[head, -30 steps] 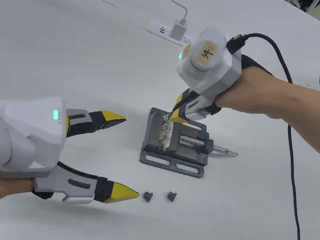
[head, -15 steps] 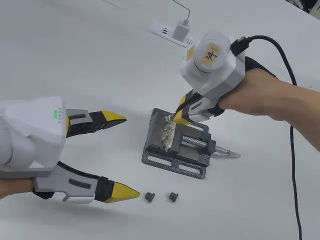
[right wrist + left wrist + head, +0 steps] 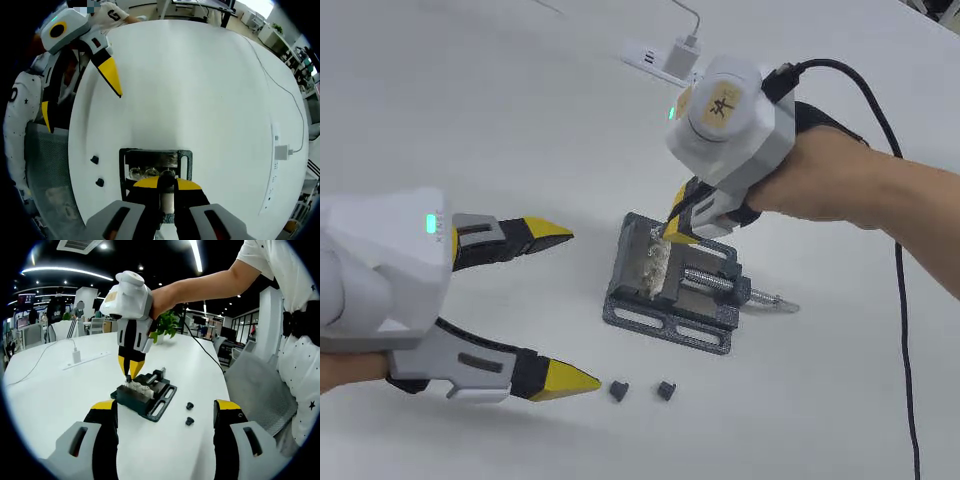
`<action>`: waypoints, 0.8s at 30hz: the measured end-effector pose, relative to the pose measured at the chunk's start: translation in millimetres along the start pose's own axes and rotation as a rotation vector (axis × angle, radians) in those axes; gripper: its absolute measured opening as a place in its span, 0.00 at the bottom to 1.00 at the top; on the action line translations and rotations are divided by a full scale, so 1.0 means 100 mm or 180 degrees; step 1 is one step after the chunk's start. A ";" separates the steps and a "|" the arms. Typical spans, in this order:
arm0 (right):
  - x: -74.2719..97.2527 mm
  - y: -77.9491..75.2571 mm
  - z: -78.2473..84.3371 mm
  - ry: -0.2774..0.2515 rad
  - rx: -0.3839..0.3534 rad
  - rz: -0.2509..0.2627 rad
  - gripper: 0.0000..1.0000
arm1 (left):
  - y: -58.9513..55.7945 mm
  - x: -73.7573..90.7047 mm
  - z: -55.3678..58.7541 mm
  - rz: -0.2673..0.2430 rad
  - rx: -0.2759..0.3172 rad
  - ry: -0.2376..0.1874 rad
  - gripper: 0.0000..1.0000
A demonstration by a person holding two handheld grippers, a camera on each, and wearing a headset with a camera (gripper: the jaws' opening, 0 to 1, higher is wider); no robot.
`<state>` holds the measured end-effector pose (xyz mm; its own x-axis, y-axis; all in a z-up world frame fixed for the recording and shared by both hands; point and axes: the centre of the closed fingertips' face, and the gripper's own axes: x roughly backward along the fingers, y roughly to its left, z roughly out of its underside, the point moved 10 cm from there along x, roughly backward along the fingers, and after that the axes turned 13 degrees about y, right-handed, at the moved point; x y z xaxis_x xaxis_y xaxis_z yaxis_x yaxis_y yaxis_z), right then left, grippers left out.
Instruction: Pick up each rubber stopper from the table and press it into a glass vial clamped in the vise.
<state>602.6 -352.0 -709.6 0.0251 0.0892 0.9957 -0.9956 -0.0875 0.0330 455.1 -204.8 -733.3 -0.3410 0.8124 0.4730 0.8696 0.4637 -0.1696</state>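
Note:
A dark vise on the white table clamps a row of clear glass vials. My right gripper points down at the far end of the row, shut on a small grey rubber stopper that touches or nearly touches a vial. The left gripper view shows its yellow tips just above the vials. My left gripper hovers open to the left of the vise with nothing in it. Two dark stoppers lie on the table in front of the vise.
A white power strip with a plugged-in charger lies at the far side of the table. A black cable trails from the right gripper along the right. The vise's screw handle sticks out to the right.
The right gripper has shifted a little above the vise's far end, still shut. The left gripper stays open in nearly the same place.

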 end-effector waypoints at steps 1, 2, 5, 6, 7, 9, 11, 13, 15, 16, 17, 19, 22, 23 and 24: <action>-0.01 -0.02 0.01 -0.0006 -0.0003 -0.0005 0.06 | 0.00 0.00 0.00 -0.0002 0.0006 0.0005 0.77; -0.01 -0.03 0.01 -0.0017 -0.0016 -0.0014 0.06 | 0.00 0.00 0.00 -0.0002 0.0008 0.0006 0.77; -0.01 -0.02 0.01 -0.0049 -0.0043 -0.0028 0.06 | 0.01 0.00 0.00 -0.0001 0.0006 -0.0004 0.77; -0.02 -0.03 0.01 -0.0053 -0.0058 -0.0031 0.06 | 0.01 0.00 -0.01 -0.0003 0.0007 -0.0006 0.77; -0.02 -0.03 0.01 -0.0051 -0.0059 -0.0029 0.06 | 0.01 -0.01 -0.01 -0.0006 0.0005 -0.0009 0.77; -0.02 -0.01 0.00 -0.0036 -0.0044 -0.0015 0.06 | 0.01 -0.01 -0.01 -0.0009 0.0015 -0.0016 0.77; -0.03 -0.02 0.00 -0.0025 -0.0052 -0.0011 0.05 | 0.00 -0.01 -0.01 -0.0010 0.0012 -0.0020 0.77; -0.03 -0.01 -0.01 -0.0011 -0.0042 -0.0001 0.05 | 0.00 -0.01 -0.01 -0.0006 0.0018 -0.0023 0.77; -0.05 -0.03 -0.01 -0.0005 -0.0055 -0.0008 0.05 | 0.00 -0.02 -0.01 -0.0006 0.0013 -0.0020 0.77; -0.05 -0.03 -0.01 -0.0004 -0.0052 -0.0009 0.05 | 0.00 -0.02 -0.01 -0.0003 0.0013 -0.0023 0.77; -0.05 -0.03 0.00 -0.0006 -0.0056 -0.0012 0.05 | 0.00 -0.02 -0.02 -0.0002 0.0009 -0.0026 0.77; -0.05 -0.05 0.02 -0.0026 -0.0046 -0.0029 0.06 | 0.00 -0.01 -0.03 -0.0003 0.0004 -0.0031 0.77; -0.04 -0.05 0.04 -0.0068 -0.0023 -0.0041 0.07 | 0.00 -0.01 -0.03 -0.0008 0.0007 -0.0022 0.77; -0.04 -0.05 0.04 -0.0084 -0.0021 -0.0039 0.07 | 0.00 0.00 -0.03 -0.0008 0.0003 -0.0019 0.77; -0.04 -0.05 0.04 -0.0094 -0.0021 -0.0037 0.07 | 0.00 0.00 -0.03 -0.0006 0.0006 -0.0021 0.77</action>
<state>608.2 -356.0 -713.7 0.0393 0.0607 0.9974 -0.9958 -0.0800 0.0441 456.1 -205.8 -730.7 -0.3451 0.8138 0.4676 0.8682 0.4661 -0.1703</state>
